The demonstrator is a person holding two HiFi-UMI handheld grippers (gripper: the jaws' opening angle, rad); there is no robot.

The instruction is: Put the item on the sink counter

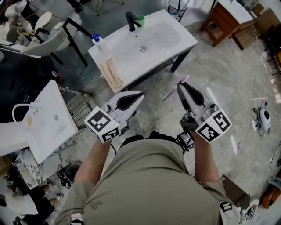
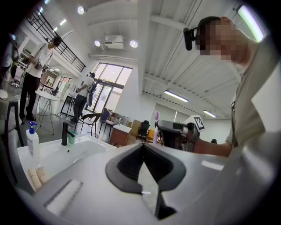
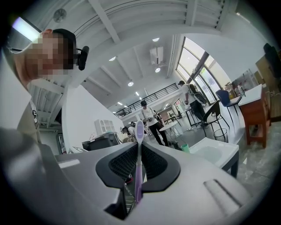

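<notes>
The white sink counter (image 1: 109,52) stands ahead of me, with a black faucet (image 1: 131,21) and a green cup (image 1: 140,18) at its far edge. My right gripper (image 1: 180,85) is shut on a purple toothbrush (image 1: 170,93), held short of the counter's near right corner. The toothbrush (image 3: 139,132) stands upright between the pads, head above the right gripper (image 3: 138,151). My left gripper (image 1: 141,94) is shut with nothing in it, also short of the counter. Beyond the left gripper (image 2: 142,148) lie the sink counter (image 2: 52,160) and faucet (image 2: 65,134).
A blue-capped soap bottle (image 1: 97,41) and a wooden piece (image 1: 112,74) sit on the counter's left end. A white slab on a metal rack (image 1: 48,116) is at my left. A wire bin (image 1: 178,6), a wooden desk (image 1: 224,19) and floor cables (image 1: 259,116) lie to the right.
</notes>
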